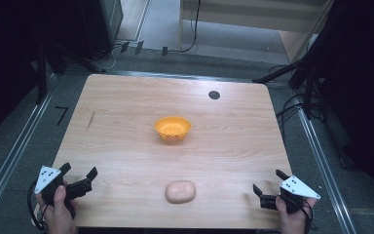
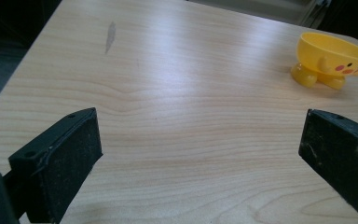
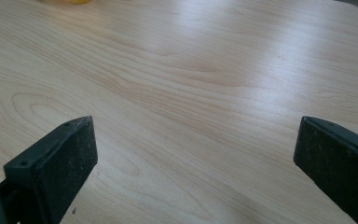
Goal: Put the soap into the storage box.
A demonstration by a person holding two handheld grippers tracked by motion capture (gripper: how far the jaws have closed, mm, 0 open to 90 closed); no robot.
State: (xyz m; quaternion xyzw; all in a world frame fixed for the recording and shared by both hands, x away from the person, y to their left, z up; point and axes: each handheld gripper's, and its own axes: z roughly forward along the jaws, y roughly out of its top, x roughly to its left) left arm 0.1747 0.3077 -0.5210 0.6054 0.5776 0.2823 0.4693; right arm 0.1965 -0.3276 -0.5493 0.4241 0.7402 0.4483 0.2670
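A small yellow bowl (image 1: 173,128) stands near the middle of the wooden table (image 1: 126,107); the left gripper view shows it on little feet with a face painted on it (image 2: 333,58), far off at the upper right. A pale pink lump (image 1: 180,191) lies near the table's front edge. My left gripper (image 1: 80,171) rests at the front left corner, jaws wide apart and empty (image 2: 200,154). My right gripper (image 1: 270,181) sits at the front right corner, also open with only bare wood between its jaws (image 3: 196,158).
A dark round spot (image 1: 214,95) marks the table's far right part, and a thin dark streak (image 1: 91,120) lies at its left (image 2: 110,36). Metal rails, cables and dark stands surround the table on the floor.
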